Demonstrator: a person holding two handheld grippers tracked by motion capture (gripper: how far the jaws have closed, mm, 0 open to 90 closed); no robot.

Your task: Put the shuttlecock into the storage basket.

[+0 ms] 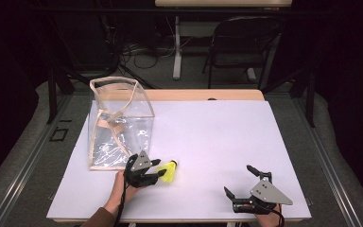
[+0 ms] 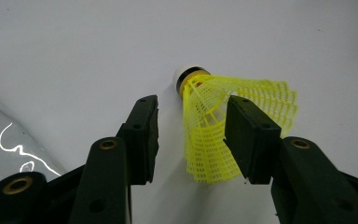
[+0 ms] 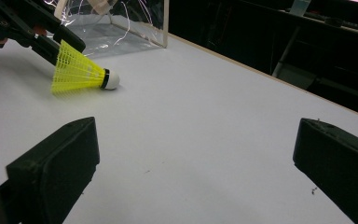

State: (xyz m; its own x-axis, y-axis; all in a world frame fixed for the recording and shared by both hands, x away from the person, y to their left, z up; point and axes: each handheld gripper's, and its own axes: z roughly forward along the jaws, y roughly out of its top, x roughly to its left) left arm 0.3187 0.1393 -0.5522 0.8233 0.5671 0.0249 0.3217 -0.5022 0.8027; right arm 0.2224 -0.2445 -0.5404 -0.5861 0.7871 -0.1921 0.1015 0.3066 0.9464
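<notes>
My left claw (image 1: 162, 169) is down at the near left of the table (image 1: 208, 132), its jaws set either side of the yellow shuttlecock (image 1: 168, 172). The shuttle lies on its side on the white top, cork pointing away from my hand and the mesh skirt toward me, so the skirt is the part I can reach without turning anything.

In the left gripper view one pad (image 2: 249, 135) lies against the skirt (image 2: 209, 135) and overlaps its edge, while the other pad (image 2: 144, 135) stands off with bare table showing between it and the mesh. So the jaws are half drawn in around the skirt but not pinching it: the shuttle rests on the table, not in my grip. I judge that going for the skirt rather than the cork makes sense here, since the mesh is wide and gives a little, where the cork is small and round and would roll.

The clear bag (image 1: 118, 123) stands open-topped just beyond and left of my left hand (image 1: 123, 187), near enough that I take it for the place the shuttle is meant to go.

My right claw (image 1: 243, 182) sits at the near right, well apart from the shuttle, its jaws spread wide with nothing between them. In the right gripper view it looks across the table at the shuttle (image 3: 81, 72), kept out of the way.
</notes>
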